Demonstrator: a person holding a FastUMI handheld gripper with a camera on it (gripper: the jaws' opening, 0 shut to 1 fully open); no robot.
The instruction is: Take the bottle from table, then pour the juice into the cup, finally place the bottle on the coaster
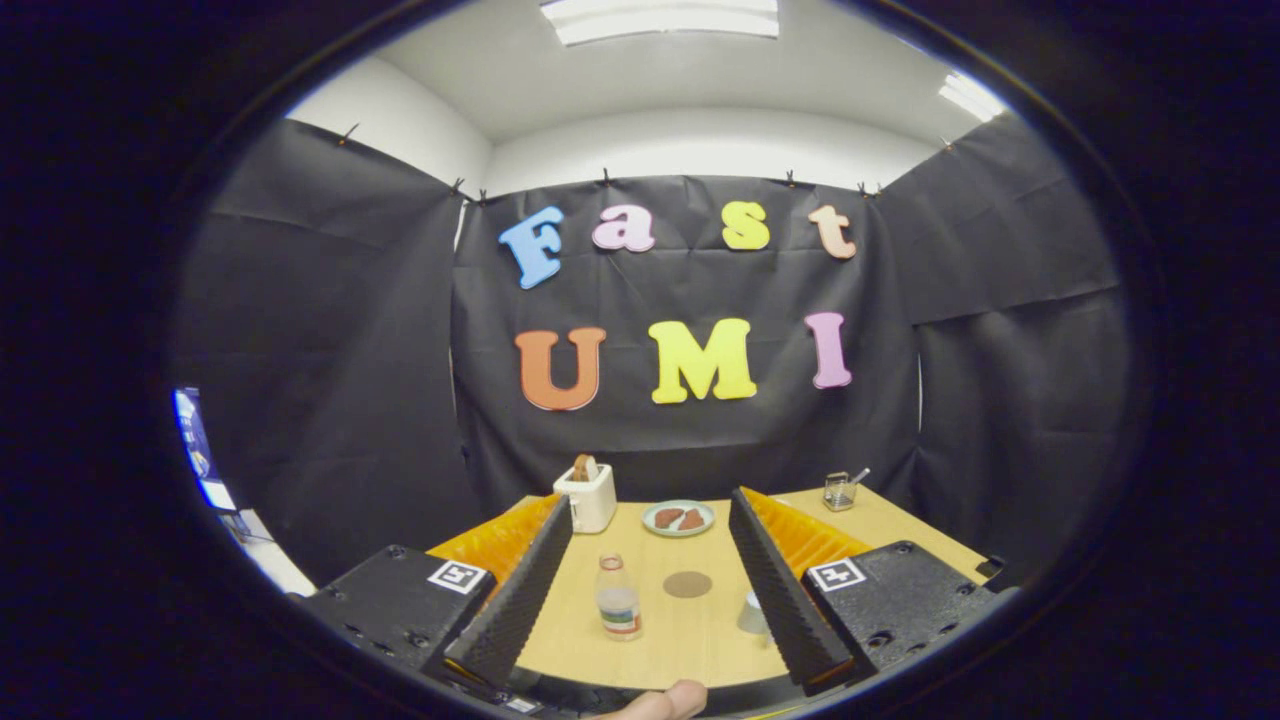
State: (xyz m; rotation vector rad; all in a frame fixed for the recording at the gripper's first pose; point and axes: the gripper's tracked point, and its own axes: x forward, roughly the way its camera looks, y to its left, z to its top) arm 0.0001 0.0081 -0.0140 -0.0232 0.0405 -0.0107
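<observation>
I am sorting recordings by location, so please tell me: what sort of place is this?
Probably a staged recording booth, not a home kitchen: black cloth walls surround a small wooden table holding a bottle, coaster, cup and toaster. The gripper fingers are open.

The gripper (650,590) has two long black fingers (520,590) with ribbed pads and orange ridged backs. Behind them at lower left and right, black screwed blocks carry white square markers (459,576).
</observation>
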